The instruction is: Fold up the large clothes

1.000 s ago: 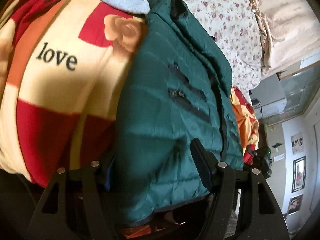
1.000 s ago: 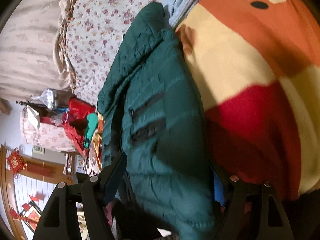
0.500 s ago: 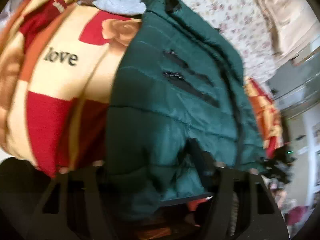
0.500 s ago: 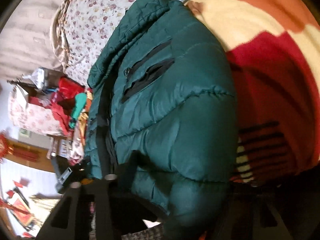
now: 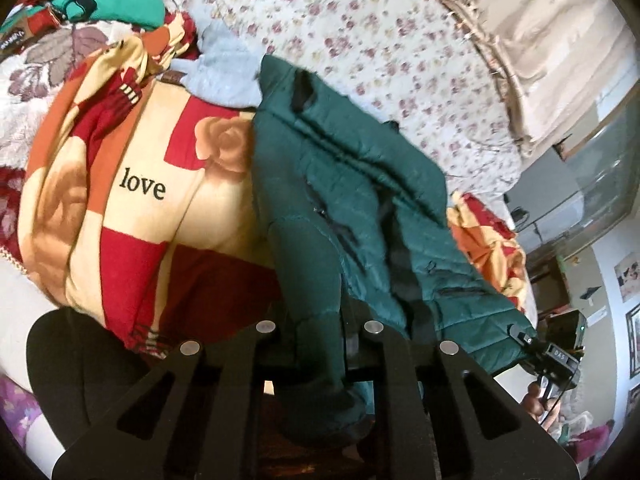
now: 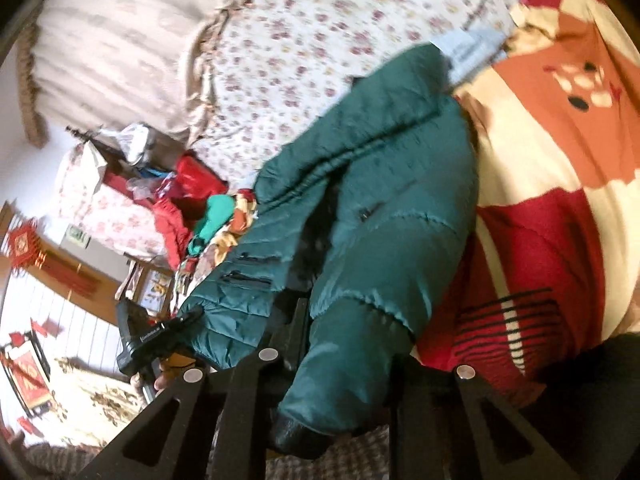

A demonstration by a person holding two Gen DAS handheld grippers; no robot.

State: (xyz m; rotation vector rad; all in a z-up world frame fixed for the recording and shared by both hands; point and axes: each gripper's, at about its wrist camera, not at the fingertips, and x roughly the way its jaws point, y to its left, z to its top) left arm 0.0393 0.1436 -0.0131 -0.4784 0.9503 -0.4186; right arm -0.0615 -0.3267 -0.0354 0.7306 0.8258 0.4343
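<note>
- The blanket [image 5: 132,184] printed "love" is the landmark: the green puffer jacket [image 5: 360,208] lies along its right edge in the left wrist view, partly draped over it, with the floral sheet [image 5: 360,32] beyond.
- The left gripper [image 5: 316,332] has its fingers closed on a sleeve-like roll of the jacket, the cloth bunched between them at the end nearest the camera.
- The right gripper [image 6: 348,360] likewise pinches the jacket [image 6: 380,200] at its near end, which here lies to the left of the blanket [image 6: 560,160]; the far finger is mostly hidden by fabric, so the hold looks firm but I can't fully confirm it.
- Handling, as I judge it: the jacket is light, soft and puffy, with a slick shell (it likely springs back and slides when creased). It has no stiffness, so it sags between the two holds.
- Best taken at quilted seams, cuffs or hem, pinching both layers, rather than on the smooth padded panels.
</note>
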